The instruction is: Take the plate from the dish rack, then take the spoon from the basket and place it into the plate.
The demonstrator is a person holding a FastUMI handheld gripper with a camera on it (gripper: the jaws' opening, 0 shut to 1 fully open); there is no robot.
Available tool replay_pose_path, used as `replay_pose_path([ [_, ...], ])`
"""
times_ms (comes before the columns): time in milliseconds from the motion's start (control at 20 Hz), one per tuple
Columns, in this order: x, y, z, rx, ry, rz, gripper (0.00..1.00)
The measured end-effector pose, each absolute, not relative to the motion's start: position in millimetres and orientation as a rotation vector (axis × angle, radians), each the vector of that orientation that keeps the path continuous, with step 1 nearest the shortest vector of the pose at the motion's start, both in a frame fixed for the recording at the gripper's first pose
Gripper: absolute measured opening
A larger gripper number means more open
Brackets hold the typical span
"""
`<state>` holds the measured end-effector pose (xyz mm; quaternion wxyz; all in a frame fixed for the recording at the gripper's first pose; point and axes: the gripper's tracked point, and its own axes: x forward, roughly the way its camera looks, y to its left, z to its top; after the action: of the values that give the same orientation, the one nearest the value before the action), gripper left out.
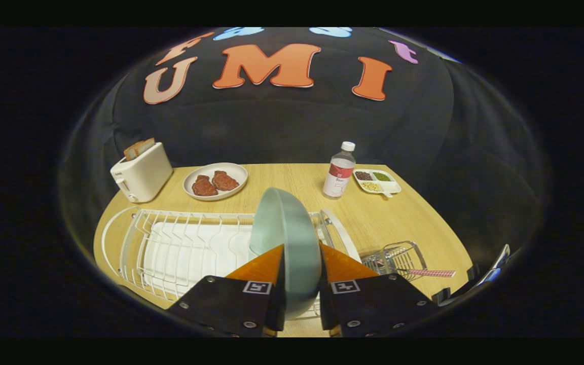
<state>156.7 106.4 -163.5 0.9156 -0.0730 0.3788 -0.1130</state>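
A: What do we hold?
B: Our gripper point(299, 263) clamps the plate point(286, 243) on edge between 2 fingers, over the rack point(170, 248).
A: The spoon?
B: In the basket point(396, 258) right of the rack — pink handle point(431, 273) poking out. Beyond: toaster point(141, 175), bottle point(339, 171).

From my seat I see a smooth, glossy pale-green plate point(284, 230) pinched between the tool's point(302, 263) orange plastic-looking fingers point(264, 266), over a white-coated wire dish rack point(170, 243) on a matt light wood-grain surface point(398, 218), near a shiny metal wire basket point(398, 258) and a clear plastic bottle point(340, 172).
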Motion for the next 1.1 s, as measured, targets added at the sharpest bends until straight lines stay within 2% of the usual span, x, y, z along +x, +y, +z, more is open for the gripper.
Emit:
replay_pose_path([
  [150,160,112,-160,-0.169,0.779,-0.251,0.24],
  [650,165,119,-122,-0.332,0.677,-0.266,0.24],
  [1100,119,112,-94,-0.219,0.621,-0.211,0.24],
])
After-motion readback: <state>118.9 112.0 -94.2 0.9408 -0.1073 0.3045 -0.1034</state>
